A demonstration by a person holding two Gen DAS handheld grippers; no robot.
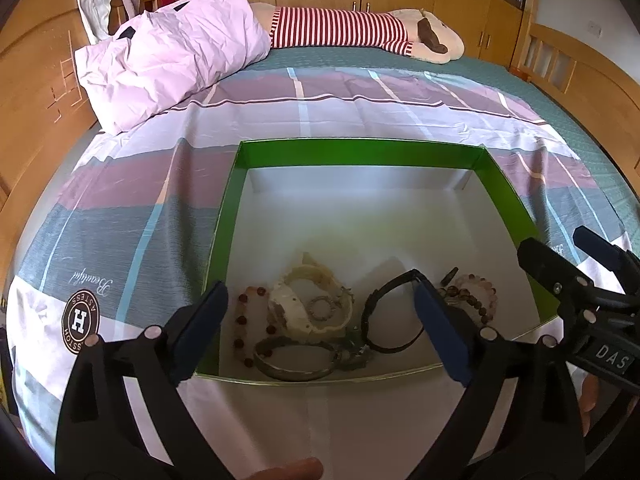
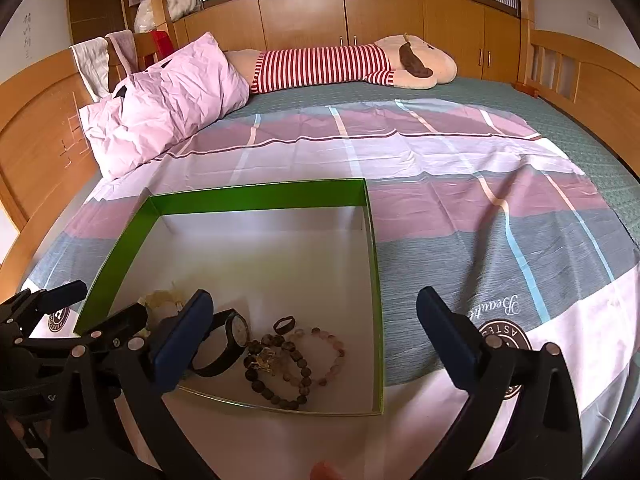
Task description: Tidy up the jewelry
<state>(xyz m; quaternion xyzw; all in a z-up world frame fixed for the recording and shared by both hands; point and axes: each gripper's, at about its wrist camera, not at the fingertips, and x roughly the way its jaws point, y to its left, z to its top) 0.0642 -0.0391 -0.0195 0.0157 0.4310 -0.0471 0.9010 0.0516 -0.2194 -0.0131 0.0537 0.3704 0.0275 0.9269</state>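
Late stage, judging by the layout: bracelets (image 2: 320, 356), watch (image 2: 228, 344) and bangle (image 1: 296, 360) lie in the green box (image 1: 360, 152) on the bed (image 2: 460, 216). Left claw (image 1: 320, 328) and right claw (image 2: 316, 340) are spread, empty; no loose jewelry visible.

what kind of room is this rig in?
Almost certainly a home bedroom: a made bed with a plaid sheet, a pink pillow by the wooden headboard, a striped plush toy, and built-in wooden cabinets behind.
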